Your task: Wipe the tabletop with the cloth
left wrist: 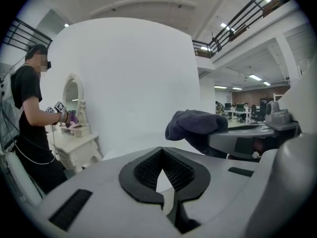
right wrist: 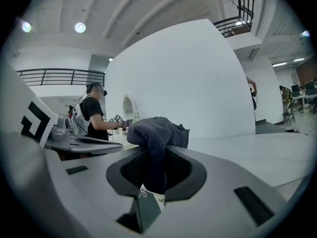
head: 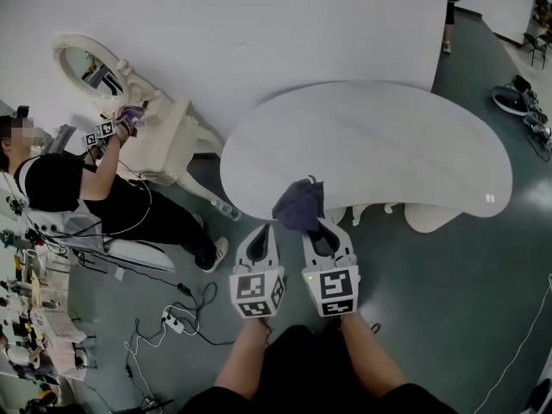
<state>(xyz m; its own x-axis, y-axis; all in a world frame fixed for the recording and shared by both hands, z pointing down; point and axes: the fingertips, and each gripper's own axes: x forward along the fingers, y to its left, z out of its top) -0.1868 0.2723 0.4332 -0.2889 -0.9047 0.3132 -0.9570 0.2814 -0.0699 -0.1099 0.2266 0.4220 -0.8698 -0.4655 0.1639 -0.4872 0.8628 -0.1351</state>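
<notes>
A dark blue-grey cloth [head: 299, 203] hangs bunched at the near edge of the white kidney-shaped tabletop [head: 379, 149]. My right gripper [head: 320, 228] is shut on the cloth; in the right gripper view the cloth [right wrist: 157, 133] rises out of the closed jaws. My left gripper [head: 263, 236] hovers just left of it, short of the table edge, shut with nothing between its jaws. The left gripper view shows the cloth [left wrist: 194, 125] off to the right, held by the other gripper.
A person in black [head: 65, 188] works at an ornate cream dressing table [head: 168, 136] with an oval mirror [head: 90, 65] at the left. A curved white wall [head: 259, 24] stands behind. Cables and a power strip [head: 172, 321] lie on the green floor.
</notes>
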